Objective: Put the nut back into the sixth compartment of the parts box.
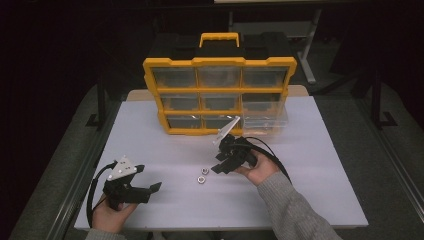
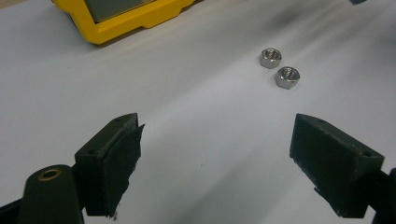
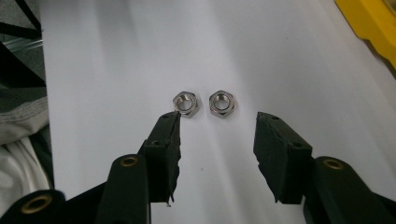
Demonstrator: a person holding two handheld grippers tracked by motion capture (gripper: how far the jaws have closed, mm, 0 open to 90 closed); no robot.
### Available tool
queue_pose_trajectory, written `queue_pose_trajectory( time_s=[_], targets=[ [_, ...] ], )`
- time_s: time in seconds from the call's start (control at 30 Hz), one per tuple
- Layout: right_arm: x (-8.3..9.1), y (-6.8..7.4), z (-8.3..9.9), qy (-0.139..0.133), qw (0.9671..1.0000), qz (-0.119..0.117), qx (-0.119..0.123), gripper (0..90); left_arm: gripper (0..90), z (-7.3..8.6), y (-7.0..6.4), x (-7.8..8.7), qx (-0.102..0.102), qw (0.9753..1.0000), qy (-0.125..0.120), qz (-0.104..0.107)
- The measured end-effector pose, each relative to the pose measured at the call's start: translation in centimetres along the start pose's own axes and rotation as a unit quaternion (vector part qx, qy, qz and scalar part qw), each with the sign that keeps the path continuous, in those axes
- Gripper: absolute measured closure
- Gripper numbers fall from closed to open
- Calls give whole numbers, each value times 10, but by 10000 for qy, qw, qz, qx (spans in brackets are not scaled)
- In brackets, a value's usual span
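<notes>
A yellow organizer case [image 1: 219, 95] stands on the white table [image 1: 310, 150].

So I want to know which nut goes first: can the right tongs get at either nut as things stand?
Probably yes: the right tongs are open just short of both nuts, with bare table around them.

Two nuts [image 3: 204, 103] are bright, polished metal. The table [image 1: 150, 135] is smooth matt white. The organizer [image 1: 218, 95] is glossy yellow plastic with clear drawers. The right gripper [image 3: 217, 135] has matt black plastic jaws, with rough, frayed rubbery pads [image 3: 170, 154].
</notes>
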State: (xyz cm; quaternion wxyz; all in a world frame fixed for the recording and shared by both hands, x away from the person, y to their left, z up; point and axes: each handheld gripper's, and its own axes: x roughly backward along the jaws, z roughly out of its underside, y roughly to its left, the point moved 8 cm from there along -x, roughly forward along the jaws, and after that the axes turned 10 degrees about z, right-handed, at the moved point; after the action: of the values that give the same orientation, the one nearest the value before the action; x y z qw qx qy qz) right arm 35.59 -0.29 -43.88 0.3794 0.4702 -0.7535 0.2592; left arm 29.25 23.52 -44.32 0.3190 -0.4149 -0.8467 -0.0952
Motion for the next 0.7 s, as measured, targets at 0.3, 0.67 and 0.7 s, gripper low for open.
queue_pose_trajectory(
  time_s=[0.3,0.67,0.7],
  targets=[
    [-19,-1,4,31,10000,18,-22,497,160,0,-1,0,59,10000,-64,4],
    [-44,0,7,166,9998,61,49,514,160,1,1,0,42,10000,15,7],
    [-47,0,6,165,9998,48,42,518,160,1,1,0,28,10000,20,8]
  ],
)
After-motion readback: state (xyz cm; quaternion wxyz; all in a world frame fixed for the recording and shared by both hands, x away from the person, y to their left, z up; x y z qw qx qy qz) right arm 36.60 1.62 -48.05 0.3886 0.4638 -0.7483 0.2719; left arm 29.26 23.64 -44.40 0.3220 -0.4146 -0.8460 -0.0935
